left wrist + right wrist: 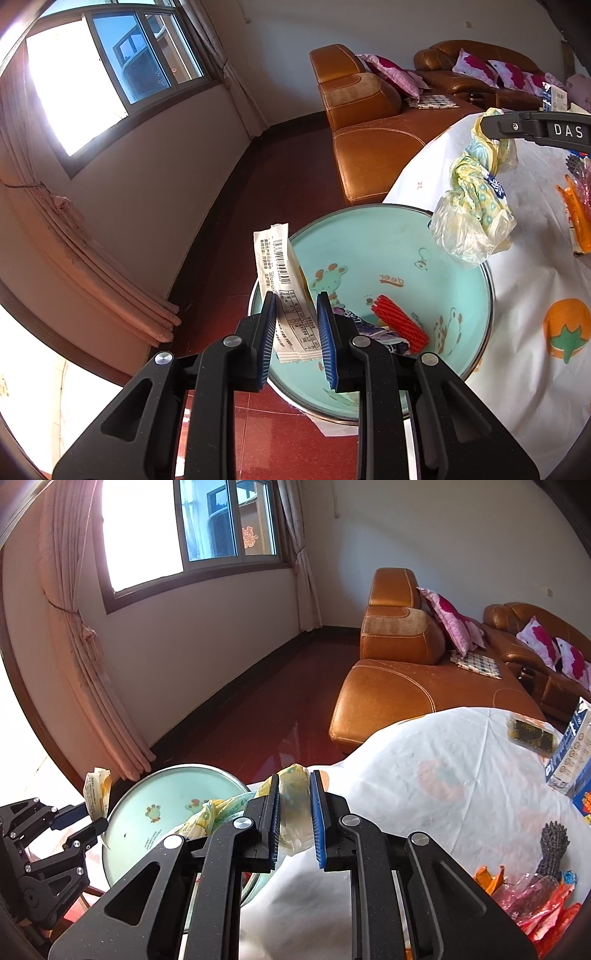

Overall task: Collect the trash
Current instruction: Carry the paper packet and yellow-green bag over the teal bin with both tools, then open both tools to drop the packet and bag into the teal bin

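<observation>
My left gripper (295,325) is shut on a white snack wrapper (284,280) with a barcode, held over the teal basin (369,236). A red foam net (400,325) and a purple wrapper (364,326) lie in the basin. My right gripper (294,805) is shut on a crumpled yellow-and-blue plastic bag (291,786), which hangs over the basin's right rim in the left wrist view (476,206). The right gripper's finger (535,127) enters that view from the right. The left gripper (48,845) and its wrapper (96,794) show at the left of the right wrist view, beside the basin (173,794).
The basin stands by a table under a white fruit-print cloth (443,782). On the cloth are a blue carton (572,757), a black packet (530,734), a dark cone-shaped piece (552,845) and red and orange wrappers (535,904). An orange leather sofa (424,686) stands beyond, over a red floor.
</observation>
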Tool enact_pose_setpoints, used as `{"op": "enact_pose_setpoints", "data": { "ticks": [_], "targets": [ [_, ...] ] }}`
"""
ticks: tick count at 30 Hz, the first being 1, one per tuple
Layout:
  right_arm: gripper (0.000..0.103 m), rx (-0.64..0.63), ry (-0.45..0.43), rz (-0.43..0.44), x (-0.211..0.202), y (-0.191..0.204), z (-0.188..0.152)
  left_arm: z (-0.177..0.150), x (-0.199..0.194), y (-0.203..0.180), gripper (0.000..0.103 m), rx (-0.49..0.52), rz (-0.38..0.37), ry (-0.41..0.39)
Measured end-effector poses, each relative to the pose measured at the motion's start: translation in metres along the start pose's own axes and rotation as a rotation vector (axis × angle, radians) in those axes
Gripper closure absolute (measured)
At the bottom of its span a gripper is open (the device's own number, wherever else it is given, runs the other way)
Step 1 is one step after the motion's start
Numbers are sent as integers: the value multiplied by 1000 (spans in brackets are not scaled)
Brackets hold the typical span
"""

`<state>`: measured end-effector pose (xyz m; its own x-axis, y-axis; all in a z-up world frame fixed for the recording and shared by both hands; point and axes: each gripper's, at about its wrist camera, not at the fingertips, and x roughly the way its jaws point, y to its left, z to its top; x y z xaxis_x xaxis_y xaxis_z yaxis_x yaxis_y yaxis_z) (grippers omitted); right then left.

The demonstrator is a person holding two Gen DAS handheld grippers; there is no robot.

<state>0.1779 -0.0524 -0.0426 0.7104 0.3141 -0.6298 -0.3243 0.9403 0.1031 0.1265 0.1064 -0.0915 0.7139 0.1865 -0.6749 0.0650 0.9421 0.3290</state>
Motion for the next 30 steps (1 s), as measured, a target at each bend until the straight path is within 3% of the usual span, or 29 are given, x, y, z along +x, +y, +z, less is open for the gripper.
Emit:
{"op": "enact_pose_setpoints", "data": {
  "ticks": [22, 24, 26, 28, 30],
  "targets": [
    [86, -28, 36, 31, 13, 15, -2, -1, 3, -1, 79, 0, -5, 5],
    [74, -37, 50, 53, 16, 19, -4, -1, 2, -2, 76, -1, -2, 1],
    [70, -36, 54, 64, 18, 22, -5, -1, 2, -1, 66, -4, -3, -1],
    [69, -31, 59, 70, 20, 23, -6, -1, 1, -1, 49, -3, 9, -10],
    [65, -21, 62, 73, 20, 22, -8, -1, 0, -1, 49, -3, 2, -13]
  ]
}}
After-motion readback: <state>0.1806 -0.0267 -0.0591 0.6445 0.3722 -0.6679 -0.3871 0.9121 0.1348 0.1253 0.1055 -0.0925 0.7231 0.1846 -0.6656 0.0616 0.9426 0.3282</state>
